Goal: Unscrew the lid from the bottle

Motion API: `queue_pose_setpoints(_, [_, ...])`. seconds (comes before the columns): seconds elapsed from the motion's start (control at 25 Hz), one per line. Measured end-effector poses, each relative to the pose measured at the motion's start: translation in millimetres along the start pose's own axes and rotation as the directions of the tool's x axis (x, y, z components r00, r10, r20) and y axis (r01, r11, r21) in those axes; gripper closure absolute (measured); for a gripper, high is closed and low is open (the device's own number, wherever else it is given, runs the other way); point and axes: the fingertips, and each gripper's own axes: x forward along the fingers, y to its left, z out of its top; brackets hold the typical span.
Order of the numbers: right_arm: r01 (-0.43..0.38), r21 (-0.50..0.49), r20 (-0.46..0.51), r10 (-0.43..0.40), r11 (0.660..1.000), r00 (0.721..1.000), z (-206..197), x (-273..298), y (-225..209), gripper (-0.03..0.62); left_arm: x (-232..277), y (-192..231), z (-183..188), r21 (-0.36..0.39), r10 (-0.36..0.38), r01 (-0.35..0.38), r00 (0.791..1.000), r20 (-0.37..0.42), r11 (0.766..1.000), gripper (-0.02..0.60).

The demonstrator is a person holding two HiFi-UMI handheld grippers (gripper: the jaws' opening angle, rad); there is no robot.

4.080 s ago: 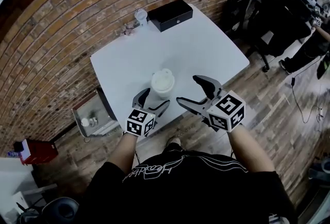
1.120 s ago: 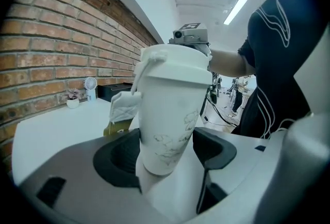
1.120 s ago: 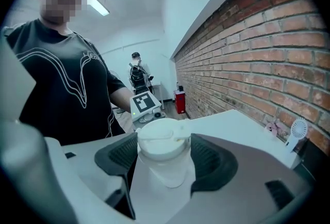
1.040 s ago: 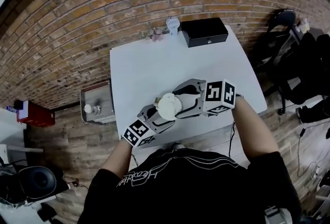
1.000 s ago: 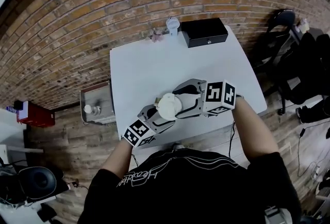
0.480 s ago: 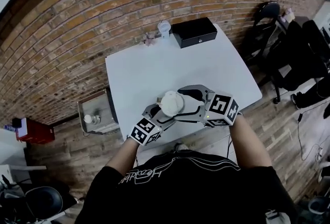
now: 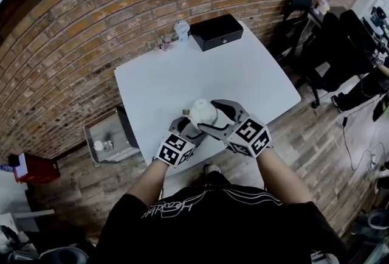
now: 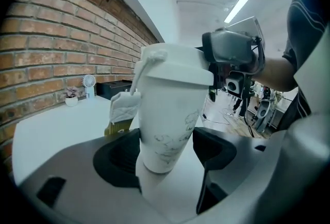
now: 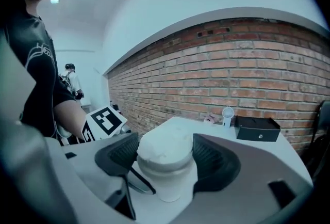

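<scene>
two claws: left claw (image 8: 166, 152) grips bottle (image 8: 171, 112), right claw (image 9: 166, 158) just closed onto lid (image 9: 165, 145).

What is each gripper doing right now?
Left gripper: closed on the body of the white plastic bottle.
Right gripper: jaws have just been closing, now gripping the bottle's white round lid.

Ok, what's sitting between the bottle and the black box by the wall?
Nothing: the head view shows only bare white tabletop from the bottle to the black box.
</scene>
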Motion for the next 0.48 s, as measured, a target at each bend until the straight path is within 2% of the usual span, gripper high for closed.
queue_pose_setpoints(0.16, [0.040, -0.024, -0.008, -0.040, 0.999, 0.999, -1.8, 1.9, 0.3, 0.290, -0.5, -0.6, -0.7, 0.001, -0.008, 0.008, 1.000, -0.003, 1.000, 0.242])
queue_pose_setpoints(0.48, [0.019, -0.027, -0.011, -0.020, 0.999, 1.000, -2.2, -1.2, -1.7, 0.287, 1.2, -2.0, 0.6, 0.009, -0.014, 0.015, 1.000, -0.012, 1.000, 0.244])
